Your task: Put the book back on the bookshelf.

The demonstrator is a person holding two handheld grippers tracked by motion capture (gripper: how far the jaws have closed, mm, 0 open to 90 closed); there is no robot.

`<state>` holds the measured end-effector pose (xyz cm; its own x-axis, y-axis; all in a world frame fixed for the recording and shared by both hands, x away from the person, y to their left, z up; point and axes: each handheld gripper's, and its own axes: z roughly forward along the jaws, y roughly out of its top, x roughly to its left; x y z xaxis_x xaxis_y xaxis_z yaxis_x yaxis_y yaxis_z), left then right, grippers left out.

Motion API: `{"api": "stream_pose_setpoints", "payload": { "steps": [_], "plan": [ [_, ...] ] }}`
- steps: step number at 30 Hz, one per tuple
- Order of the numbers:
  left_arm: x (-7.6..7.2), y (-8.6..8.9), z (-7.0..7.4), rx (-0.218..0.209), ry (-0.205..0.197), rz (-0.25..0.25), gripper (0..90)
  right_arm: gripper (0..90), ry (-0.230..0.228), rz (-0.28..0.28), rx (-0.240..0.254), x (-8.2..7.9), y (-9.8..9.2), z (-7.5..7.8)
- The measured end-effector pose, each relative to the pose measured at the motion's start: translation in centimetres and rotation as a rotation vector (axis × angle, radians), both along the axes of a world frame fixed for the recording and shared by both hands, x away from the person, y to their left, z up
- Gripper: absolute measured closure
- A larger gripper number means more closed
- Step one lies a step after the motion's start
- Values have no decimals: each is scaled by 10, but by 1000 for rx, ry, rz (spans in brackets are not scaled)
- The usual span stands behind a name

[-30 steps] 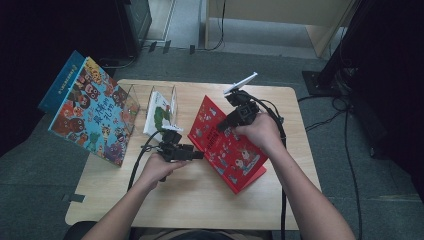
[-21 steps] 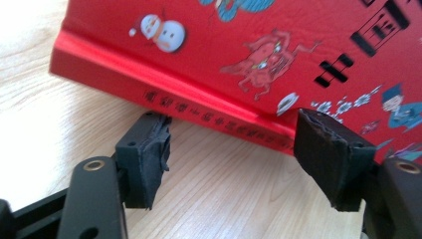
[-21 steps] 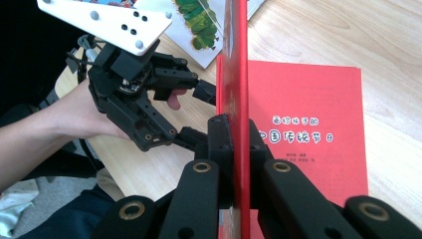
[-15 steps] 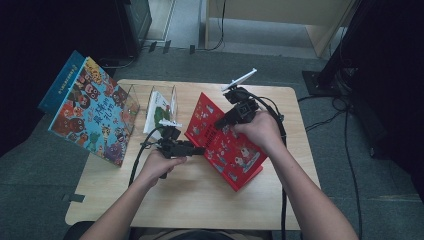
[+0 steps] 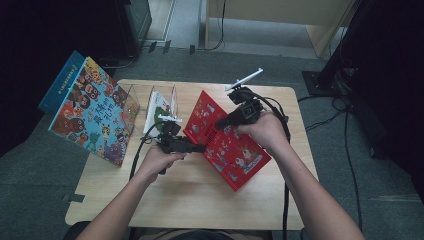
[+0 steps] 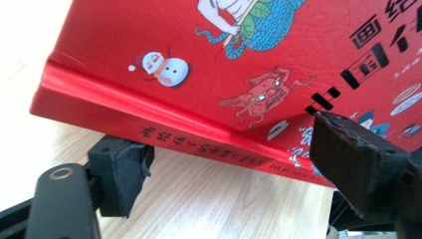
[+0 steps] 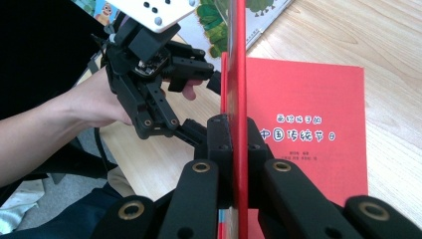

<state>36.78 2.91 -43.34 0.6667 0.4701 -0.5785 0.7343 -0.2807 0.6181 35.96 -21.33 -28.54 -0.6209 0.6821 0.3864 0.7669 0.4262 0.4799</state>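
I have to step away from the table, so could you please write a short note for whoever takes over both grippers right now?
Right gripper: shut on the lifted front cover of the red book, holding it upright.
Left gripper: its fingers have just been opening; they stand wide at the book's spine edge, one below it and one over the cover, not pressing.
The book lies on the wooden table; a clear stand holding a green book is behind it, and a big colourful book leans at the left.
Done: cover raised.
Left: probably finishing the opening, or moving the book.
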Motion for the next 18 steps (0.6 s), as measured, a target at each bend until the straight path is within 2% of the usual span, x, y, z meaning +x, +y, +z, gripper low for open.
{"api": "stream_pose_setpoints", "payload": {
  "steps": [8, 12, 14, 18],
  "plan": [
    [5, 2, -2, -36, 18, 6, 149, 884, -5, 8, 12, -2, -1, -5],
    [10, 6, -2, -67, 3, 10, 118, 885, -19, 22, 15, -5, -2, -6],
    [13, 6, 2, -57, 3, 3, 50, 886, -35, 40, 21, -7, -2, -7],
    [15, 6, 5, -43, 4, -14, 42, 886, -32, 43, 34, -7, -3, -7]
  ]
}}
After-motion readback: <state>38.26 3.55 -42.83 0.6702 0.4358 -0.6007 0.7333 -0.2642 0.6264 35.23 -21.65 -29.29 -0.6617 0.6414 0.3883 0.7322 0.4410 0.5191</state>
